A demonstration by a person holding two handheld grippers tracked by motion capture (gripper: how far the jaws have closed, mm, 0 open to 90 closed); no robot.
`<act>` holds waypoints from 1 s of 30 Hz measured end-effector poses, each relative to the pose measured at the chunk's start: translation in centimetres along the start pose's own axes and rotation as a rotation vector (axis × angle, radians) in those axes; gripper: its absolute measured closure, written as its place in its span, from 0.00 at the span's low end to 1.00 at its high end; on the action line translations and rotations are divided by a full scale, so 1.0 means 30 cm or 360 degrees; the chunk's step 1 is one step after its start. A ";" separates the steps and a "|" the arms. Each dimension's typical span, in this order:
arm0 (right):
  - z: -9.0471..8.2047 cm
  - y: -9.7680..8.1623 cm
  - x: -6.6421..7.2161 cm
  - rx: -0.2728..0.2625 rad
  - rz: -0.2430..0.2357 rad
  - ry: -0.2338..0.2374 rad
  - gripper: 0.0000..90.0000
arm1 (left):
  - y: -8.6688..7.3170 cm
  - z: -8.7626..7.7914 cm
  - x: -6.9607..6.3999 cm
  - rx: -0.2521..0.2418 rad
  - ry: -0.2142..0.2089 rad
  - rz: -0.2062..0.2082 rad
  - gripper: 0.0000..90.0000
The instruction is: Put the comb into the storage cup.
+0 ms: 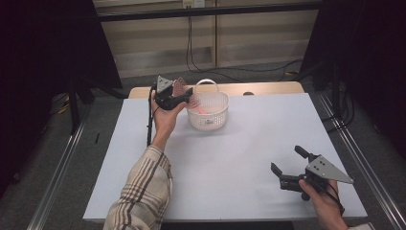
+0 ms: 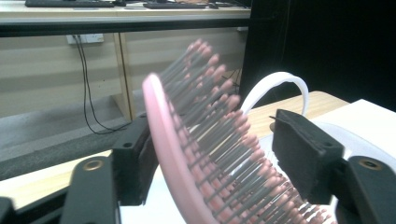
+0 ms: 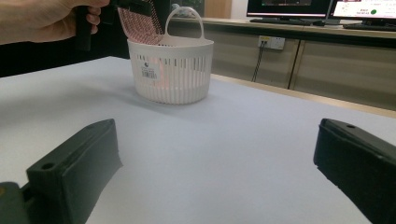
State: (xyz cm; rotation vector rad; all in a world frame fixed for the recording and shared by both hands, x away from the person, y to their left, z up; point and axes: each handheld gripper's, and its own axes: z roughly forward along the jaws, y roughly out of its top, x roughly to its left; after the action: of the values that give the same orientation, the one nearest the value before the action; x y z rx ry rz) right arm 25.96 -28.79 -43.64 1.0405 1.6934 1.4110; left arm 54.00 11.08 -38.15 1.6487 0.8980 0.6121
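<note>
1. High view shows my left hand-held gripper raised at the far left of the tabletop, right at the rim of the white basket. It is clenched on a pink hairbrush, whose head stands up above the jaws while the handle end dips toward the inside of the basket.

2. Left gripper view explains the grip: the brush runs between the two black jaws, its pink back against one pad and its bristles turned toward the other. I judge that I am gripping the flat head because it is broad enough for the pads to bear on firmly.

3. The brush is tilted, not level. I judge that this slant lets the lower end enter the basket first, so the brush can slide down inside without catching on the looped handle that arches over the opening.

4. Right gripper view looks across the bare tabletop to the basket, with the brush held above its rim by my left hand.

5. My right hand-held gripper rests low near the front right edge, well apart from the basket. Its jaws stand wide apart with nothing between them. I judge that it is parked there to stay out of the way, since the left hand alone can do the drop.

6. Placement is not yet done: the brush is over the basket, not resting in it.
</note>
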 end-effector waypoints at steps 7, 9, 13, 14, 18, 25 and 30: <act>0.000 0.000 0.000 0.0001 0.0000 0.0000 0.00 | 0.007 -0.006 0.000 -0.0012 0.0035 0.0001 0.25; 0.001 0.000 0.000 0.0003 0.0000 0.0001 0.00 | 0.008 -0.009 0.001 -0.0017 0.0041 0.0006 0.22; 0.000 0.000 -0.001 0.0003 0.0002 -0.0002 0.00 | 0.006 -0.011 0.002 -0.0010 0.0030 0.0009 0.14; 0.000 0.000 -0.002 0.0000 0.0001 -0.0002 0.00 | 0.006 -0.011 0.002 -0.0010 0.0023 0.0006 0.12; 0.001 0.000 -0.003 0.0001 0.0004 0.0000 0.00 | 0.007 -0.010 -0.001 -0.0041 0.0007 -0.0037 0.07; 0.001 -0.001 -0.006 0.0003 0.0009 -0.0006 0.00 | 0.019 -0.020 -0.011 -0.0062 0.0009 0.0054 0.04; 0.001 0.000 -0.006 0.0000 0.0007 -0.0012 0.00 | 0.021 -0.027 -0.012 -0.0066 -0.0018 0.0051 0.02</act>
State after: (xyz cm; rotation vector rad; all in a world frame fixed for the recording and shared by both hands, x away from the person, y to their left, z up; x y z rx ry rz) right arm 26.08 -28.95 -43.66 1.0486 1.6867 1.4084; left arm 53.31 11.17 -37.29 1.6307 0.8466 0.6390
